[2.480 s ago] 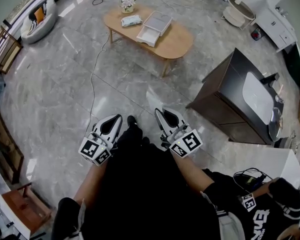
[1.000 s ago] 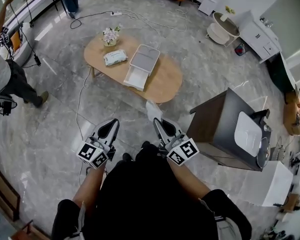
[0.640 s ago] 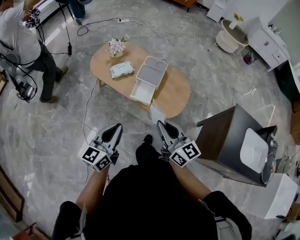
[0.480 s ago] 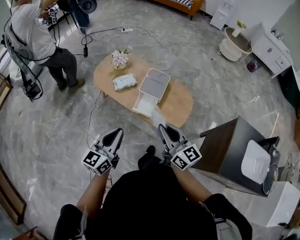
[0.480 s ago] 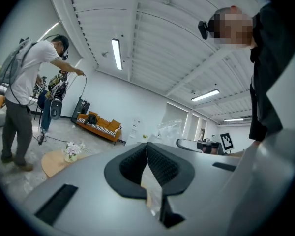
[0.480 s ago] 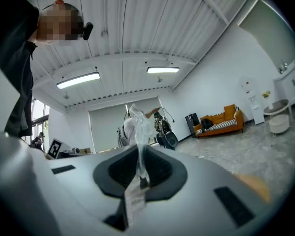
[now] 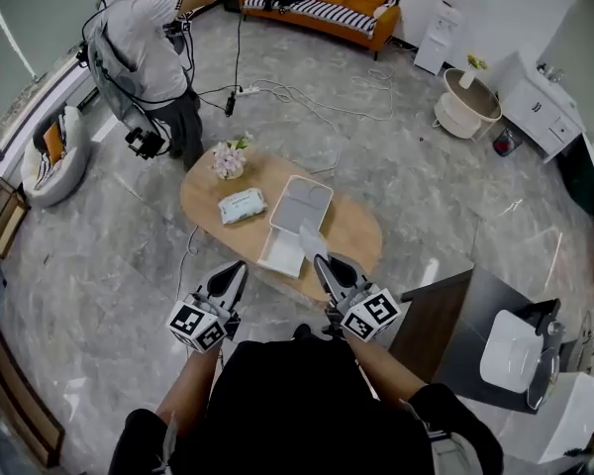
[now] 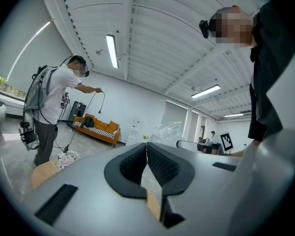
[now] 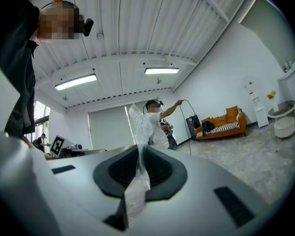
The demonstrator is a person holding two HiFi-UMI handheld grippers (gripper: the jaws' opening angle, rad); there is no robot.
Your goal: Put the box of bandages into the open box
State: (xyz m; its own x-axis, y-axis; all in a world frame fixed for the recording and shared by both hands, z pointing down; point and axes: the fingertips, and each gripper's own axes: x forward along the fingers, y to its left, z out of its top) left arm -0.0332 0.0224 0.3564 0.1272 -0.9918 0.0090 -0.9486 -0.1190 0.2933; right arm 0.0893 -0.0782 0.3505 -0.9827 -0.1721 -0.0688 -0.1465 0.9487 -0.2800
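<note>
The right gripper has its fingers closed on a thin, clear-wrapped bandage pack, which sticks up out of the tips, off the surface and just on the near side of the open box. That box lies on the oval wooden surface beside a wipes packet. The left gripper hangs alongside with its fingers pressed together, holding nothing.
</note>
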